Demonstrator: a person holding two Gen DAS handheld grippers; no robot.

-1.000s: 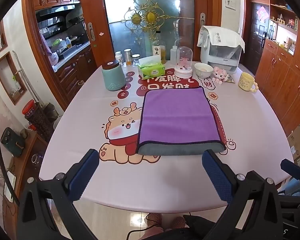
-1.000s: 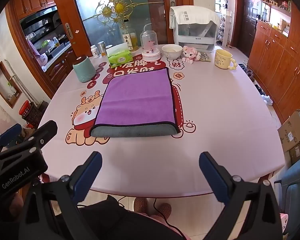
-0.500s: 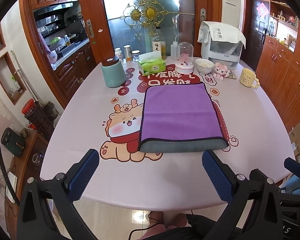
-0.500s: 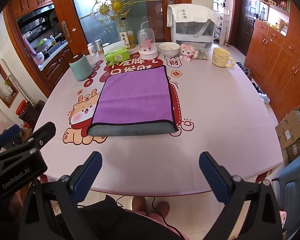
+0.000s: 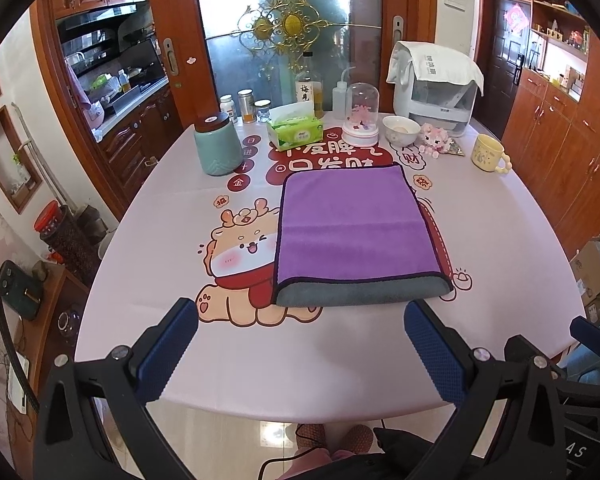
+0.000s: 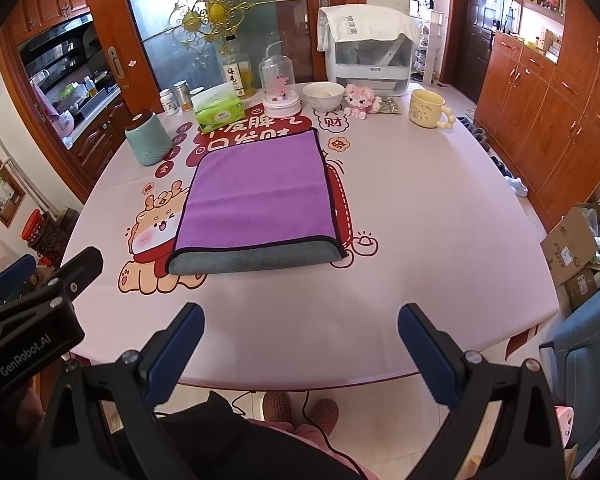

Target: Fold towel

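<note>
A purple towel [image 5: 352,224] lies folded flat on the pink table [image 5: 260,360], its grey underside showing along the near fold. It also shows in the right wrist view [image 6: 260,192]. My left gripper [image 5: 300,316] is open and empty, held above the near table edge, short of the towel. My right gripper [image 6: 300,316] is open and empty, also back near the front edge. The left gripper's body [image 6: 32,320] shows at the left of the right wrist view.
At the back of the table stand a teal canister [image 5: 216,144], a tissue pack [image 5: 296,130], a glass dome [image 5: 362,114], a bowl [image 5: 400,128], a yellow mug [image 5: 488,154] and a white appliance [image 5: 436,88]. Wooden cabinets line the right.
Both grippers have moved slightly back and up from the table; the towel appears a little farther away. The towel has not moved and both grippers stay open.
</note>
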